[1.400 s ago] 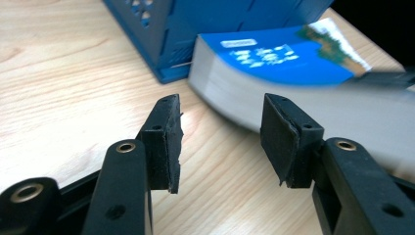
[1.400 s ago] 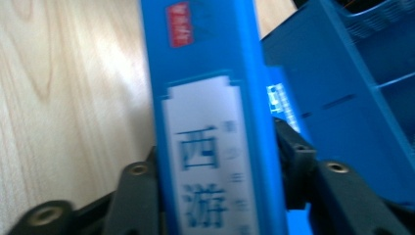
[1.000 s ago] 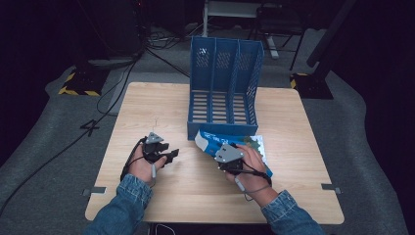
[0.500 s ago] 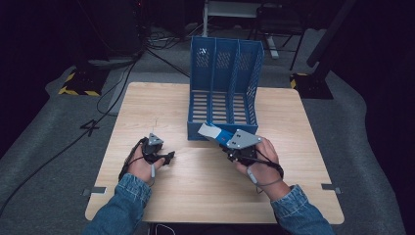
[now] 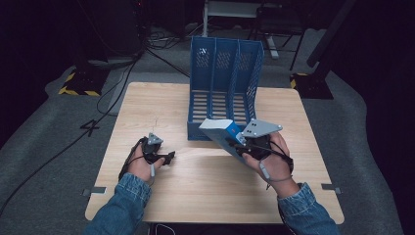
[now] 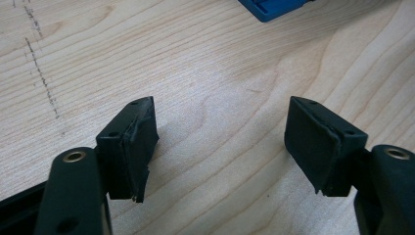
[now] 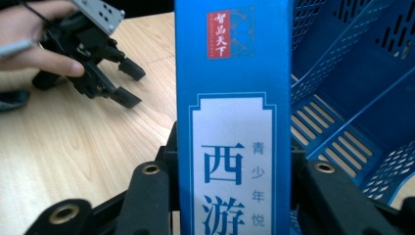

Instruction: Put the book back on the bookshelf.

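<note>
Book (image 5: 219,131) lifted toward rack (image 5: 225,78) since earlier; right gripper (image 5: 240,146) pinches its spine. Looks stiff, hefty; grip mid-spine. Left gripper (image 5: 166,157) spread, empty.

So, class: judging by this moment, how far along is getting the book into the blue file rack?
Done: the book is gripped and lifted off the table by the right gripper. In hand: it is held tilted in front of the blue file rack. Left: sliding it into a slot. The left gripper rests open, holding nothing.
</note>
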